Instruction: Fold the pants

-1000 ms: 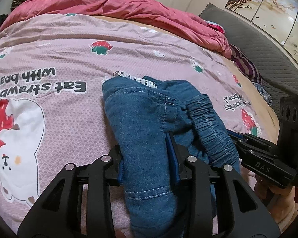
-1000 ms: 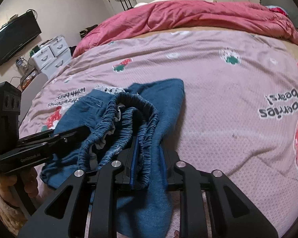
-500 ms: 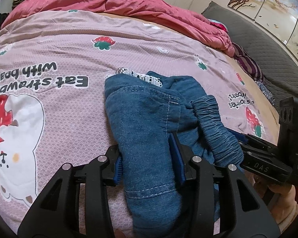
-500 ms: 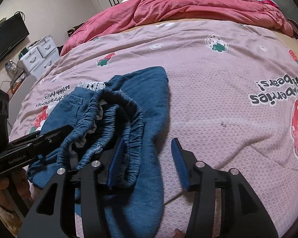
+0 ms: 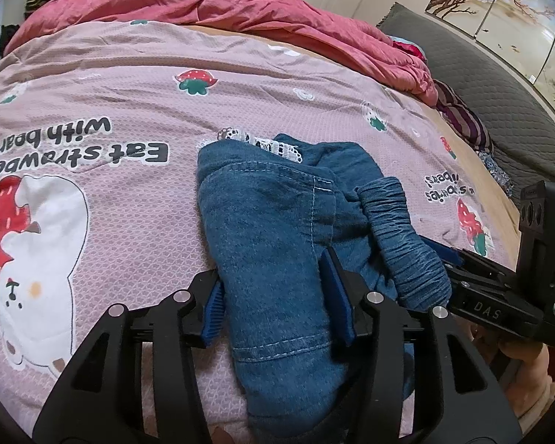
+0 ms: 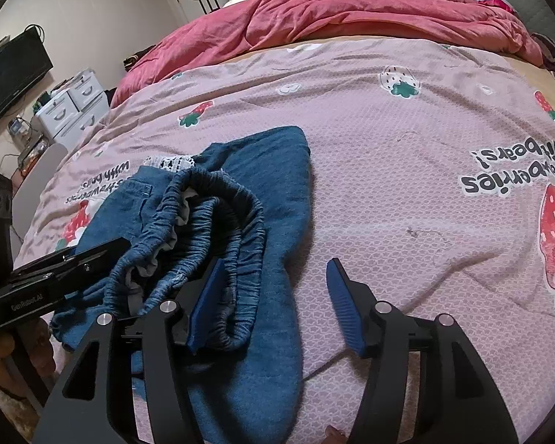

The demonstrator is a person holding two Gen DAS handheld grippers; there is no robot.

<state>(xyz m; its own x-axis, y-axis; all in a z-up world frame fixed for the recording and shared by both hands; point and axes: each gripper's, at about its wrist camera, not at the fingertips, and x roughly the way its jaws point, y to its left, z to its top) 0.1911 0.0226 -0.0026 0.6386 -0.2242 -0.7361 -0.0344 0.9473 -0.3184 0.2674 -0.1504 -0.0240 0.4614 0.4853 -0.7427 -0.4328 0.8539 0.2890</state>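
Blue denim pants [image 5: 270,229] lie bunched in a fold on the pink strawberry bedspread [image 5: 129,85]. My left gripper [image 5: 275,299] straddles the near end of the fold. Its jaws are opening, with the denim lying between the blue pads, which are easing off it. In the right wrist view the pants [image 6: 277,170] show their gathered elastic waistband [image 6: 222,229]. My right gripper [image 6: 273,307] is opening wide: its left pad rests beside the waistband and its right pad stands over bare bedspread. Each gripper shows in the other's view, the right gripper [image 5: 499,288] and the left gripper [image 6: 66,270].
A rumpled red quilt [image 5: 240,3] lies across the far side of the bed. A grey padded headboard [image 5: 499,85] and a striped cloth [image 5: 462,118] are at the right. White drawers [image 6: 70,107] and a dark screen [image 6: 11,74] stand beyond the bed's left side.
The right gripper's jaws spread apart and let go of the elastic waistband. The left gripper's jaws widened around the denim fold. The pants stayed on the bed.
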